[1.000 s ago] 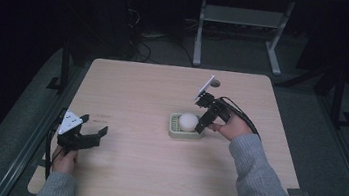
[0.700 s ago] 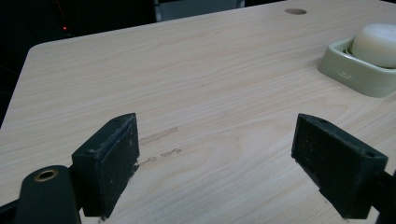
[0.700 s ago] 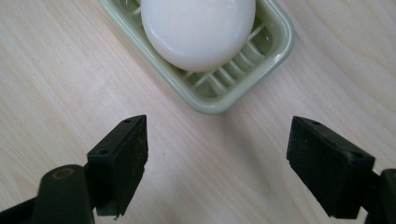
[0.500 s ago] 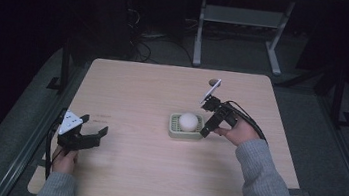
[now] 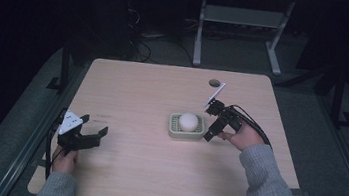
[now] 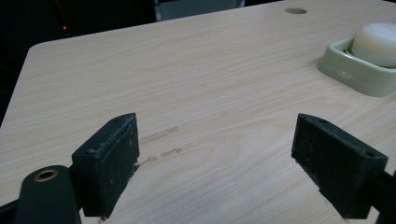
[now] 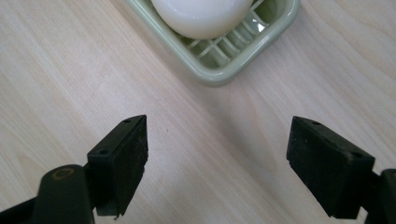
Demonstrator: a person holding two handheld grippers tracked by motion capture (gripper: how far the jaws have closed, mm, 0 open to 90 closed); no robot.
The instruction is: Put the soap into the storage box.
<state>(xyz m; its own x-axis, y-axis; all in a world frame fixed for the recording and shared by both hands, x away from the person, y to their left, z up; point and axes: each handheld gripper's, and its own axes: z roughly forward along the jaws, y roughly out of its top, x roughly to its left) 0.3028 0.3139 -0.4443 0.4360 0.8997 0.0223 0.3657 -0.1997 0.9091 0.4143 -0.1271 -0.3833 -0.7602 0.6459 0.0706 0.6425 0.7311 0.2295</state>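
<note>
- Right gripper (image 5: pixel 207 133) sits at the right edge of the dish (image 5: pixel 173 128), jaws spread wide and holding nothing; in the right gripper view (image 7: pixel 215 170) the jaws stand apart over bare wood, with a corner of the dish (image 7: pixel 219 70) just ahead.
- Soap (image 5: pixel 188 122), a pale rounded bar, lies in the green slatted dish near the middle of the table (image 5: pixel 138 88); nothing touches it.
- Left gripper (image 5: pixel 93 136) rests at the near left corner, well apart from the dish, jaws also wide and empty (image 6: pixel 212 158).
- By my reading, the soap is already placed in the dish and let go, or else a grasp has not yet begun; I cannot tell which.
- If placing was the job, nothing seems left except to draw the hand clear.
</note>
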